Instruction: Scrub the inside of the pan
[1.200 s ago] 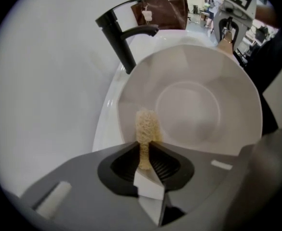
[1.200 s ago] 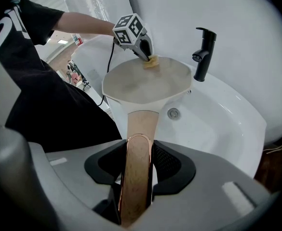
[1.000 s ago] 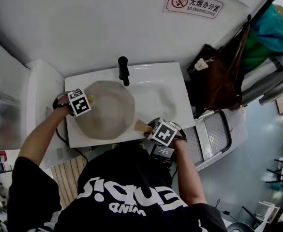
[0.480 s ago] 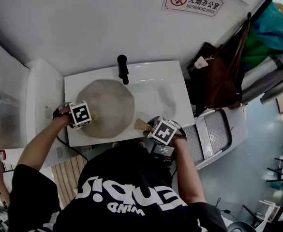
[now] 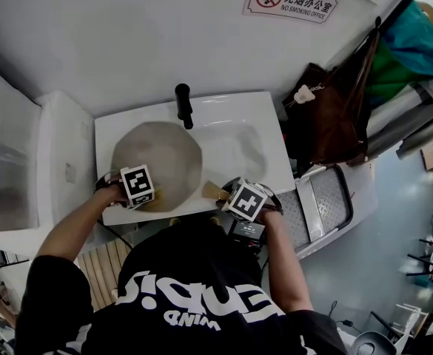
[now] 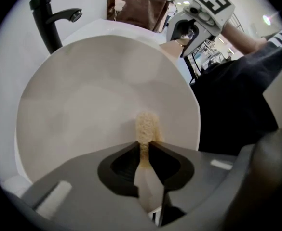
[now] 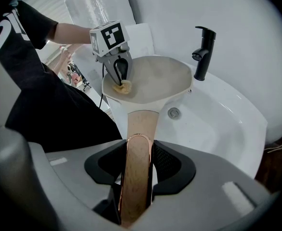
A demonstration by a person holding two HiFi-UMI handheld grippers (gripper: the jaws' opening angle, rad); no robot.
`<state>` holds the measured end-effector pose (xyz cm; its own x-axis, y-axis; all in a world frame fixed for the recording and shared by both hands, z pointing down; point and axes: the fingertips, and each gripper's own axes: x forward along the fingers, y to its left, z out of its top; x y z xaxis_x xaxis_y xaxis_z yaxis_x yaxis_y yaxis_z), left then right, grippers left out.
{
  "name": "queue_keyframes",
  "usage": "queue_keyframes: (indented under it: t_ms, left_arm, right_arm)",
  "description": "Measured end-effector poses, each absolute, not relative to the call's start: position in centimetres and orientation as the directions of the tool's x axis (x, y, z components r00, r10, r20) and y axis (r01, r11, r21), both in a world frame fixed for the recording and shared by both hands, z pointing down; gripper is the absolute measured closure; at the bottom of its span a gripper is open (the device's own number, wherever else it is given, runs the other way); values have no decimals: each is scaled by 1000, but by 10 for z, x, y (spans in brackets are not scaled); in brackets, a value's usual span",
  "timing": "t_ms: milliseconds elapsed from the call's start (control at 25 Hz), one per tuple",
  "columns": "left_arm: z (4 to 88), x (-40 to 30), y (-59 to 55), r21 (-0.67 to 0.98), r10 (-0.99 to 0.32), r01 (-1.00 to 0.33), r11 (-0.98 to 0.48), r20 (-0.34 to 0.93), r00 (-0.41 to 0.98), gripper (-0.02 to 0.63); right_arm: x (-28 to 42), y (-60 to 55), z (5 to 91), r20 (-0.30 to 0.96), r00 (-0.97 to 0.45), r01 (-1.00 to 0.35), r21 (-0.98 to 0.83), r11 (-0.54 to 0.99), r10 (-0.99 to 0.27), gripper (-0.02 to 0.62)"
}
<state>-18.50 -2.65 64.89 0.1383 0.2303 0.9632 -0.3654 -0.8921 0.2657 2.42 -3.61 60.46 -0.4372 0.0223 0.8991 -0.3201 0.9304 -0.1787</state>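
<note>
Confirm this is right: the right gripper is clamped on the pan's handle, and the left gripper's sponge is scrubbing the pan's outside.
Wrong on one point: the left gripper view shows the sponge in the left gripper on the inside of the pan, not the outside. The right gripper is clamped on the handle, as stated.

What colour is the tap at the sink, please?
The tap is black; right gripper view.
</note>
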Motion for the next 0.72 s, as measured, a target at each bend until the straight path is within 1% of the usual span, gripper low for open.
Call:
queue_keyframes:
  t_ms: [160,320,400,560,720]
  left_arm:
    - [652,-159,-24,305,249,-359,-882,949,194,548]
    - [656,-135,-27,326,249,-356,-876,937,245,548]
    - [657,-126,-30,328,245,-351,-877,934,261,548]
    - [660,-111,-41,316,216,-357,-879,932,293,548]
    - [666,-98,-60,284,154,-391,-875,931,332,548]
  right_arm:
    - [22,-30,606,894,-445,-320,-209,924,48,431]
    - [23,-35,605,900,-434,-320,-179,930,24,431]
    - [20,-29,606,896,-442,-319,-208,925,48,431]
    - [22,-26,609,900,-432,-323,-212,922,55,431]
    - [19,-25,607,898,-436,-318,-220,922,64,431]
